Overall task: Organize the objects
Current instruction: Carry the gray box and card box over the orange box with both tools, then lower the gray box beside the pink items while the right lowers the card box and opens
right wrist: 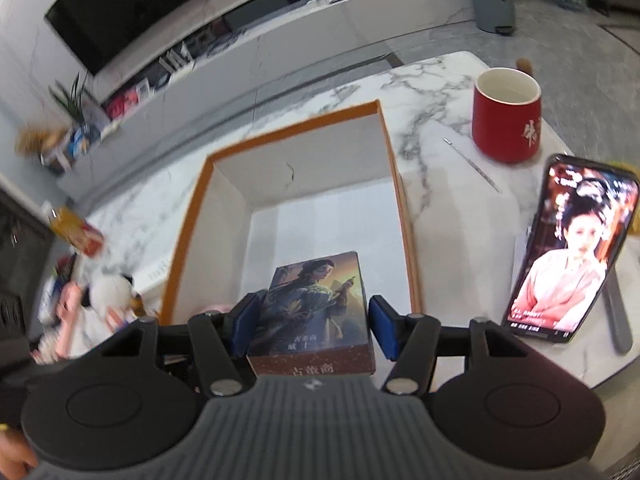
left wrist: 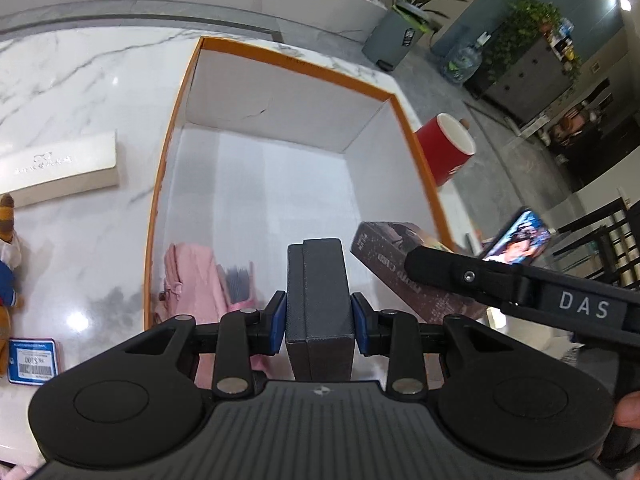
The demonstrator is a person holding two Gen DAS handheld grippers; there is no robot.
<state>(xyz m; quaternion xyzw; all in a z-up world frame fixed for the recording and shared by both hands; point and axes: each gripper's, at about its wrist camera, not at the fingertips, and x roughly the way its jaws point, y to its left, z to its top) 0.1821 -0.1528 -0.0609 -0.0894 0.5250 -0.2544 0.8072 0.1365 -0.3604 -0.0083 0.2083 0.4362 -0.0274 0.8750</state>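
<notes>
Orange-rimmed, the open box (left wrist: 160,184) sits on the marble table (left wrist: 80,80), and both your tools hang over its near end. Your left gripper (left wrist: 319,322) pinches a dark grey case (left wrist: 318,300), long axis pointing away toward the box's far wall; its near end is hidden. Your right gripper (right wrist: 308,330) flanks the illustrated card box (right wrist: 316,312), also lengthwise; contact looks likely but blurred. A pink item (left wrist: 196,280) lies inside, partly cut off.
</notes>
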